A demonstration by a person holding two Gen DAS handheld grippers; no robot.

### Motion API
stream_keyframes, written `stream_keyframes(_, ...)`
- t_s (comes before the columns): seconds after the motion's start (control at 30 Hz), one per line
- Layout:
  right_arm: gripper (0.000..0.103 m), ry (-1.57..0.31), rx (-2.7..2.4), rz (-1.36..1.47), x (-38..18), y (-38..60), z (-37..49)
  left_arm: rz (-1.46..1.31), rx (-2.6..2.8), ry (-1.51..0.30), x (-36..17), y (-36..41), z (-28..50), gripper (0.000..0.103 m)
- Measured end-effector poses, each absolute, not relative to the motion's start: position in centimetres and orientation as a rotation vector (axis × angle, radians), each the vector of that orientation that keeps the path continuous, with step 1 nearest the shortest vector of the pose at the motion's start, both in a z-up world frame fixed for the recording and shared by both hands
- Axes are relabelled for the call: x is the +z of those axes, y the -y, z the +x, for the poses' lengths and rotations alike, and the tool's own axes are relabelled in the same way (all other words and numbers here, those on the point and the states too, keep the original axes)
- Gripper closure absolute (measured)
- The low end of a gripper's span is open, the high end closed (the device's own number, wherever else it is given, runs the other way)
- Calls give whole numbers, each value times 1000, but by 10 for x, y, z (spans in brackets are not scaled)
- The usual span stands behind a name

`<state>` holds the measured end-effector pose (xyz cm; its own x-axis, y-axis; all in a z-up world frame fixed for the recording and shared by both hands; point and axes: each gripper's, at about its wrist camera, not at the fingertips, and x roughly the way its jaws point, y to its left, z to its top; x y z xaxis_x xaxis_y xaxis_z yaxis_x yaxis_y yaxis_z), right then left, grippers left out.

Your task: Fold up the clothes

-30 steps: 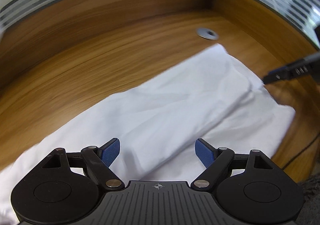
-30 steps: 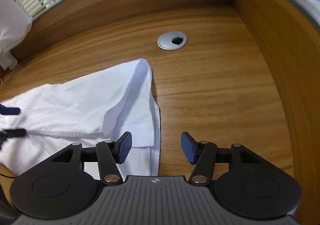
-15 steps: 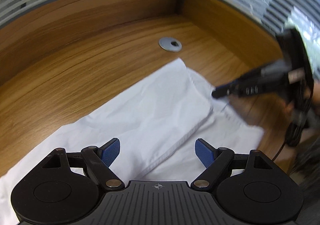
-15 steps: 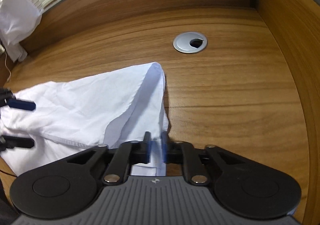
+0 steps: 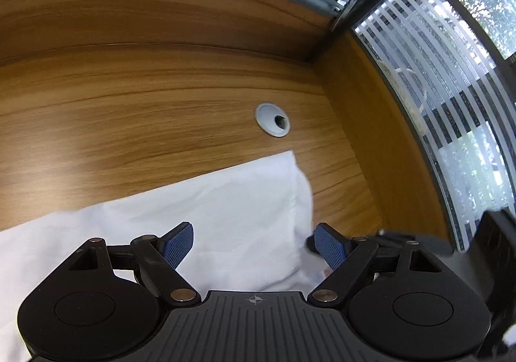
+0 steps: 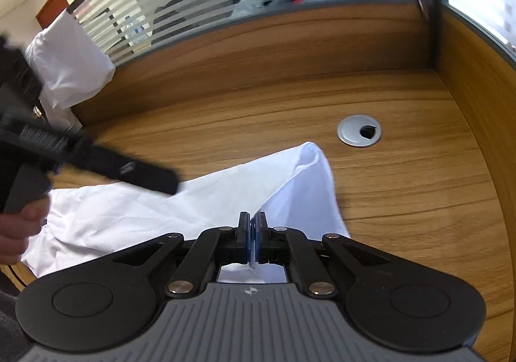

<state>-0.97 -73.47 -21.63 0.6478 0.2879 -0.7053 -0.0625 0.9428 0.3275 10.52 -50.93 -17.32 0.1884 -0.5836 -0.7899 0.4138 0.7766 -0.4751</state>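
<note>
Two grippers over white garment [image 6: 180, 213] spread on wooden desk [image 6: 403, 188]. Right gripper [image 6: 253, 226] clamped on raised hem fold, probably to carry it across. Left gripper [image 5: 254, 242] spread wide, empty, poised above cloth for second hold.

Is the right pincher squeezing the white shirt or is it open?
Shut on it. The right gripper has both blue pads together with an edge of the white shirt pinched between them.

Both wrist views look steeply down, close over the white garment [image 5: 225, 210], sharing the desk grommet [image 6: 359, 135].
</note>
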Motion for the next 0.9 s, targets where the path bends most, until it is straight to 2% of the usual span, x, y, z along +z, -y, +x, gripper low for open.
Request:
stream_keyframes(0.2,96,-912,85,209,-233,746,-9,-102,-742,-1166,-173,533,105,19)
stream_keyframes(0.23,93,-919,77,191,-235,750,-8,-78,-747,-1164,-175,533,102,19)
stream_keyframes(0.3,74,-924,73,171,-238,758,-6,-29,-755,-1161,-180,532,95,19)
stream_keyframes(0.57,73,-963,95,230,-250,795,1,350,-843,-1077,-205,531,53,26)
stream_keyframes(0.73,62,-993,94,284,-258,806,-2,545,-947,-997,-216,545,34,26)
stream_keyframes(0.83,60,-1014,99,311,-265,808,-5,612,-991,-965,-223,555,29,34)
stream_keyframes(0.9,59,-1025,99,314,-269,807,-8,636,-1007,-953,-227,561,27,45)
